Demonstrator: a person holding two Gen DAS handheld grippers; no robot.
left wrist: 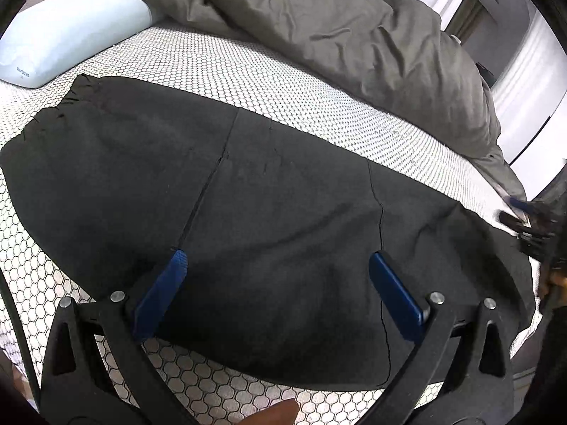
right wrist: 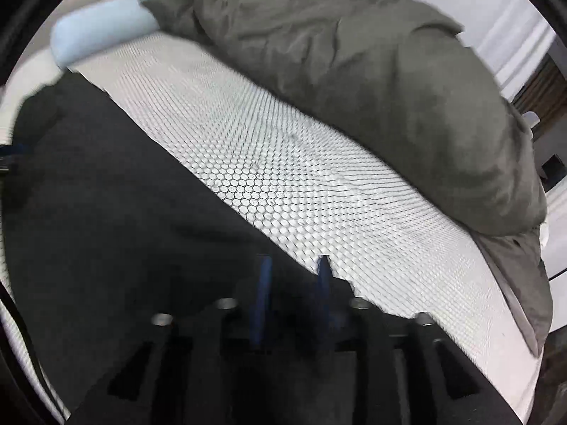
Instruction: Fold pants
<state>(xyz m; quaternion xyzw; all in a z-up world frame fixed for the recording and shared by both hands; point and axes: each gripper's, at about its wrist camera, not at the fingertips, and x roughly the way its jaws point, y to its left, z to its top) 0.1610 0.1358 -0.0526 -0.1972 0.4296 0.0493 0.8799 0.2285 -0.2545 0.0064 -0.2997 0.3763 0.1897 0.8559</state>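
Observation:
Black pants [left wrist: 248, 194] lie spread flat across the honeycomb-patterned bed sheet [left wrist: 248, 71], with the gathered waistband at the upper left. My left gripper [left wrist: 280, 269] hovers over their near middle, its blue pads [left wrist: 166, 283] wide apart and holding nothing. At the far right edge of the left wrist view, the right gripper [left wrist: 524, 216] shows blurred above the pants' end. In the right wrist view, my right gripper [right wrist: 293, 283] is motion-blurred over the far edge of the pants [right wrist: 124, 212]. Its blue fingers [right wrist: 264, 283] stand apart, and no cloth is visibly pinched between them.
A rumpled olive-grey duvet [left wrist: 354, 42] is piled along the far side of the bed. A pale blue pillow [left wrist: 71, 35] lies at the far left. A strip of bare sheet [right wrist: 301, 177] runs between pants and duvet. A fingertip [left wrist: 276, 414] shows at the bottom edge.

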